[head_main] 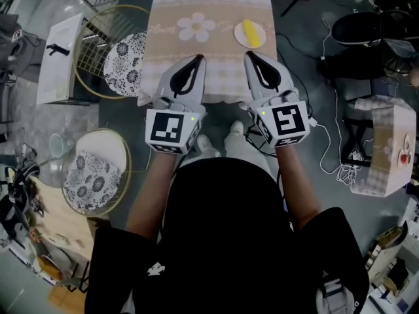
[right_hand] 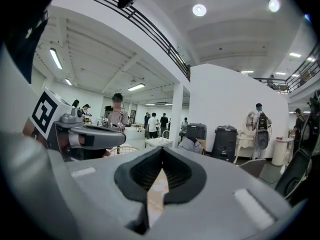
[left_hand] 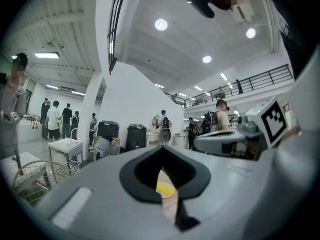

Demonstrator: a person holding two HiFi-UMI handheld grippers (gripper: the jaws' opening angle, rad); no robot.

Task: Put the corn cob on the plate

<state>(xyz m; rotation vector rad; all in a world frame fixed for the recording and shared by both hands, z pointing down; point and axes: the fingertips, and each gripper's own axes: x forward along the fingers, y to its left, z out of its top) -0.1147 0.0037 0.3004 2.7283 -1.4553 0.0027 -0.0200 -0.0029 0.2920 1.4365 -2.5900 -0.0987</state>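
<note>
Corn cob (head_main: 249,31) lies, it seems, across the plate (head_main: 260,38) on the bench's (head_main: 196,67) far side as left tongs (head_main: 199,58) and right tongs (head_main: 249,55) hover clenched and empty nearer.

No legible text or numbers

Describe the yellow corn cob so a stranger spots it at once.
Find the table draped in a beige checked cloth. Near its far right corner a round pale plate holds the short yellow corn cob. It is the only yellow thing there, right of the printed white flower.
</note>
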